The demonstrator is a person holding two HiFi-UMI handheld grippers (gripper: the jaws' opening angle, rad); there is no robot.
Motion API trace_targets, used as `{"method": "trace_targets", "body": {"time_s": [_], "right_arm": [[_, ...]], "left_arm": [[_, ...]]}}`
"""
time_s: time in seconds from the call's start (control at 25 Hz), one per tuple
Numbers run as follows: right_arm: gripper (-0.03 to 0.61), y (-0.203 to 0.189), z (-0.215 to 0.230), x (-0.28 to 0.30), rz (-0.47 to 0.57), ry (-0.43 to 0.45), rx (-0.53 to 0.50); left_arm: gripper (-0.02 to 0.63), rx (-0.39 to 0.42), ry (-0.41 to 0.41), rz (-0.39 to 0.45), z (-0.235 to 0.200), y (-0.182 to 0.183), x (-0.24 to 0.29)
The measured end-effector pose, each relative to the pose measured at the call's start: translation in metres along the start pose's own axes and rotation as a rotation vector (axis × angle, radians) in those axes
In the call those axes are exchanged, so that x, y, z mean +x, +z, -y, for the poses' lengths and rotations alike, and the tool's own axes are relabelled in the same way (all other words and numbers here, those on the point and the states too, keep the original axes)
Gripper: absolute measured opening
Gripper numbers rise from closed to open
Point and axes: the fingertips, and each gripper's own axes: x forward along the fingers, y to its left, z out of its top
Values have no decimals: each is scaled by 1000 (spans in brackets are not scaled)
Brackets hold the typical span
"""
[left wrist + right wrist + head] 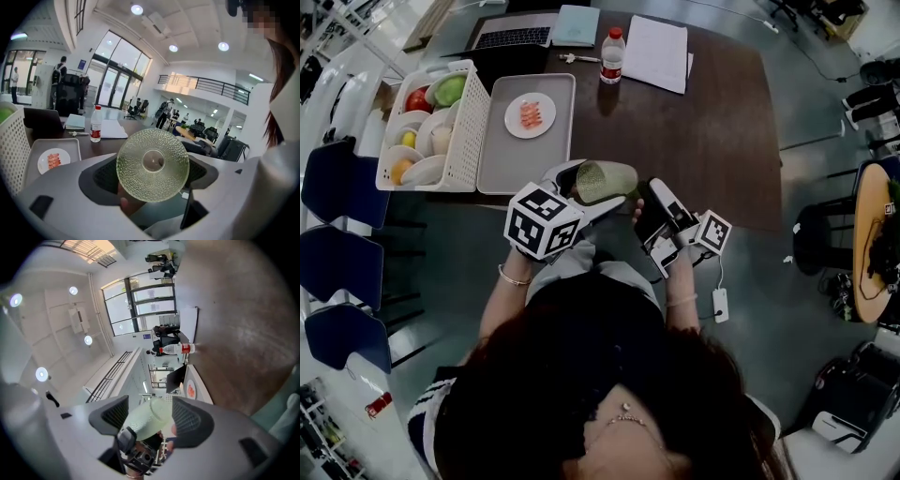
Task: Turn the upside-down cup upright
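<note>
A pale green dimpled glass cup [607, 180] is held on its side above the table's front edge [694, 223]. My left gripper [586, 194] is shut on it. In the left gripper view the cup's round base [153, 165] faces the camera and fills the gap between the left gripper's [153, 169] dark pads. My right gripper [649, 208] is just to the cup's right, open. In the right gripper view the cup [149, 417] lies just beyond the wide-apart tips of the right gripper [150, 423], apparently untouched.
On the brown table's left stand a white basket [473, 122] of fruit and bowls and a grey tray [502, 164] with a plate of food [530, 115]. A water bottle [611, 56], laptop [514, 37], notebook [577, 25] and papers [656, 52] lie at the back. Blue chairs [337, 183] stand at left.
</note>
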Motion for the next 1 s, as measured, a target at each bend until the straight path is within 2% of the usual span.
{"method": "trace_targets", "body": {"time_s": [0.32, 0.48, 0.56, 1.0], "right_arm": [[298, 3, 3, -2, -6, -80, -126], [298, 7, 5, -4, 2, -129, -177], [298, 9, 6, -7, 7, -138, -182], [296, 13, 10, -20, 25, -158, -180]], "left_arm": [[405, 92, 67, -144, -14, -23, 21], [405, 208, 123, -230, -24, -35, 31], [405, 263, 140, -277, -28, -43, 37], [405, 392, 134, -452, -35, -80, 65]]}}
